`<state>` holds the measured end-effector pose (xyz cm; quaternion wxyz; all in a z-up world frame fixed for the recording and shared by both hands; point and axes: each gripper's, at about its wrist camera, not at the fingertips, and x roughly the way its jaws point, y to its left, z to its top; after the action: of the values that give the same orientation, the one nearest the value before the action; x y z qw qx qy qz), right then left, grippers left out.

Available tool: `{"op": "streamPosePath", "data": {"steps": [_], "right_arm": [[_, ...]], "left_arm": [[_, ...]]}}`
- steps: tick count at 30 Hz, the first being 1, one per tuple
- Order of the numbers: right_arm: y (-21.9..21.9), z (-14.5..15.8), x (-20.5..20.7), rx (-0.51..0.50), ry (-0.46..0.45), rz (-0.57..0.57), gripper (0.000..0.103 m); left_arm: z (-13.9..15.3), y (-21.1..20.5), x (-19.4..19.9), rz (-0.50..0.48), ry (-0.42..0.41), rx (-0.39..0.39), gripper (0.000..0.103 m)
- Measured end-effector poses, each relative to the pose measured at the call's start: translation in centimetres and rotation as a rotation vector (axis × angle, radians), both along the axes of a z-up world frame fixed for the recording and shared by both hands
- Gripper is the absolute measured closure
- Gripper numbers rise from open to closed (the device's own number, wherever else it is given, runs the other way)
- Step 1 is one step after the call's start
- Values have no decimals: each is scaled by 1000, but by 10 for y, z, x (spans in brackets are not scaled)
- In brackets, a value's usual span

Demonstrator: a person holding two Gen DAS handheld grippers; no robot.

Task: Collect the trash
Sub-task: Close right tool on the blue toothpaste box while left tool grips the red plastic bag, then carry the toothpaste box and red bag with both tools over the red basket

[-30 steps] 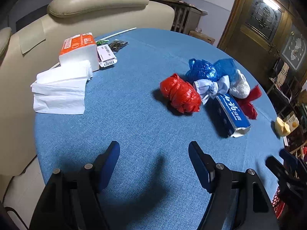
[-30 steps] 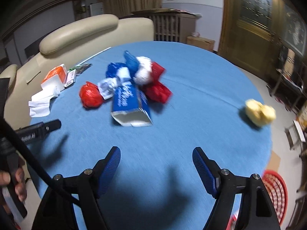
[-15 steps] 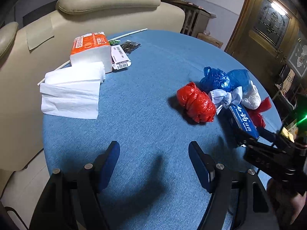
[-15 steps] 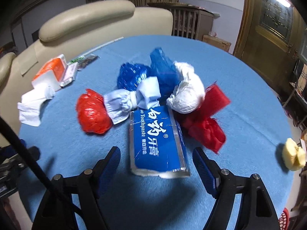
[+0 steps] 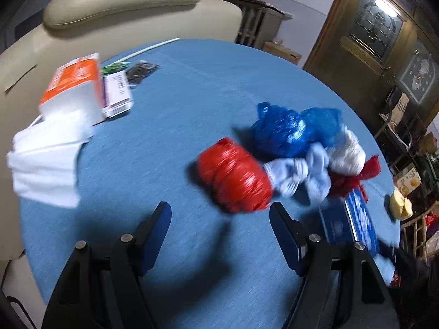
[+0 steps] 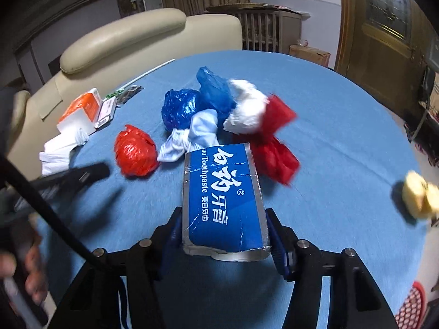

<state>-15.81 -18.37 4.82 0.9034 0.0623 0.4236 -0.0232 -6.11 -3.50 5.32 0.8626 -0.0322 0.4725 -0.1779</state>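
A pile of trash lies on the round blue table (image 5: 192,87): a red crumpled bag (image 5: 236,181), blue bags (image 5: 288,131), white wads (image 5: 345,153), a red wrapper (image 6: 274,153). My right gripper (image 6: 223,233) is shut on the near end of a blue toothpaste box (image 6: 222,192), which also shows in the left wrist view (image 5: 356,224). My left gripper (image 5: 219,227) is open and empty, just short of the red bag. A yellow lump (image 6: 419,197) lies at the table's right edge.
An orange tissue pack (image 5: 74,87), loose white tissues (image 5: 46,161), a small card (image 5: 118,96) and a white rod (image 5: 148,49) lie at the far left. A cream armchair (image 5: 123,5) stands behind the table. A red basket (image 6: 411,307) sits on the floor, right.
My right gripper moved up to the toothpaste box and closed on its near end. My left gripper moved closer to the red bag, still open.
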Motion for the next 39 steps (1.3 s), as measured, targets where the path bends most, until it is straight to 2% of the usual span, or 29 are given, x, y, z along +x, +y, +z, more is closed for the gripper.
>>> {"op": "streamPosePath", "data": {"steps": [5,8,9,11,15,26,39], "right_arm": [[-7,1,-32,43,-5,-25,43],[-6,0,-40,55,-8,-33,43],[-7,1,-43,58,-9,-34,43],[-7,2,-48,63,-15,-36,43],[-10,4,-55,73,-27,-39,43],[-14,4,-77,105,-55,-80,43],[-32,12,-105,136,-108,-142,43]], "left_arm": [[-4,-18,23,24,5,6,28],[-16,-23,35,26,40,19,29],[-19,-22,36,17,51,8,39],[-19,-18,35,-2,55,-2,46],[-10,-11,19,-22,18,25,52],[17,8,-49,-51,-67,36,53],[28,16,-85,-63,-103,69,53]]}}
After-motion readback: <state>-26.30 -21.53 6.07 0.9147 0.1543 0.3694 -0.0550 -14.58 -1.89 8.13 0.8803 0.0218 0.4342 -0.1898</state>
